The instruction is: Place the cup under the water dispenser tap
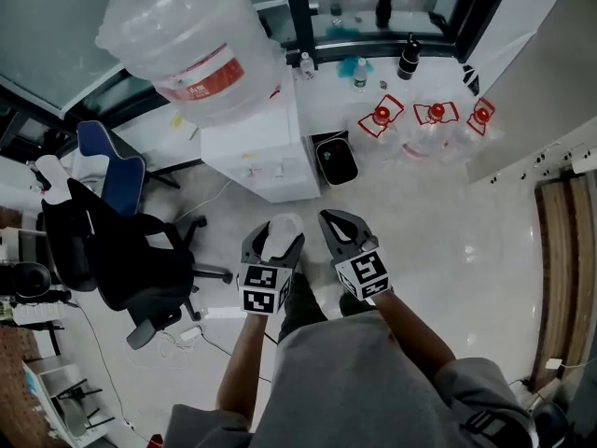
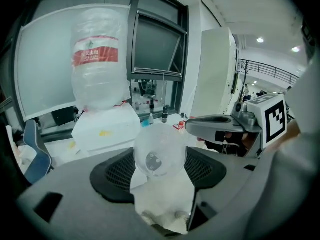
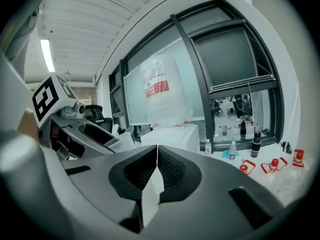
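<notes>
As my left tongs (image 1: 277, 230) pinched the cup (image 2: 159, 156), right tongs (image 1: 332, 222) pressed together, I logged: carry step; next needed reaching the dispenser (image 1: 250, 147), upper left.

The left gripper (image 1: 273, 231) points toward twelve o'clock, jaws wide, clamping the cup (image 2: 160, 154); the right gripper (image 1: 338, 224) sits at its three o'clock. Its jaws are pressed together, empty.

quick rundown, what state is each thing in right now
cup: held in left hand-held gripper, short of the dispenser
left hand-held gripper: shut on cup
right hand-held gripper: shut, empty
bottle: upside down on dispenser
</notes>
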The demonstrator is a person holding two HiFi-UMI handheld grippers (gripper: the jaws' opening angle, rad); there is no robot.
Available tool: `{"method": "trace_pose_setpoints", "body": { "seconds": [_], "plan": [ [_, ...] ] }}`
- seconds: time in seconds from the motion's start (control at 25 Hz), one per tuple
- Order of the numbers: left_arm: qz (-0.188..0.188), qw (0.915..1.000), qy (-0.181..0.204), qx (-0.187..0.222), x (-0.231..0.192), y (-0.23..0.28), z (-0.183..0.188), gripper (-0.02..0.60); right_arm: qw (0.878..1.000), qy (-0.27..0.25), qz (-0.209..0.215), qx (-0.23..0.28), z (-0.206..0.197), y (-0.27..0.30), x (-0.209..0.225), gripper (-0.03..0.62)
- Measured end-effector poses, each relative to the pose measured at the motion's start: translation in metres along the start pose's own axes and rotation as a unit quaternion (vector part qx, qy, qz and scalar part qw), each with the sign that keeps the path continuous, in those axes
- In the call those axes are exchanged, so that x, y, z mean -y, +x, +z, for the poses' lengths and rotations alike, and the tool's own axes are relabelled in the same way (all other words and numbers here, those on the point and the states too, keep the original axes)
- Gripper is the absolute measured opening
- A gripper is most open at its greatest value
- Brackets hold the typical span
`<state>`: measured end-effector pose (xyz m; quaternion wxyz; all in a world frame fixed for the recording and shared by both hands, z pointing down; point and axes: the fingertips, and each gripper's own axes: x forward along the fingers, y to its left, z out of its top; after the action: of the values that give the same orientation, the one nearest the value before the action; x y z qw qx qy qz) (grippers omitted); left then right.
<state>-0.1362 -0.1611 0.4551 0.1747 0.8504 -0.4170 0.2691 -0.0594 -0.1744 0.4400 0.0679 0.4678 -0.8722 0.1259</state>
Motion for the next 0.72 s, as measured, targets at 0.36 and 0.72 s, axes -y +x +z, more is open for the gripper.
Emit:
{"method": "trace_pose_setpoints", "body": {
  "seconds": [0.36, 0.72],
  "plan": [
    [-0.061, 0.9977, 0.016, -0.027, -0.06, 0.046, -0.009, 0.302, 0.994, 0.04, -0.096, -0.02, -0.01, 0.06, 0.015, 0.011],
    [-0.123, 0.9904, 0.038, -0.052, -0.103, 0.075, -0.029, 0.302, 0.981, 0.072, -0.178, -0.03, -0.033, 0.098, 0.017, 0.011]
  ]
}}
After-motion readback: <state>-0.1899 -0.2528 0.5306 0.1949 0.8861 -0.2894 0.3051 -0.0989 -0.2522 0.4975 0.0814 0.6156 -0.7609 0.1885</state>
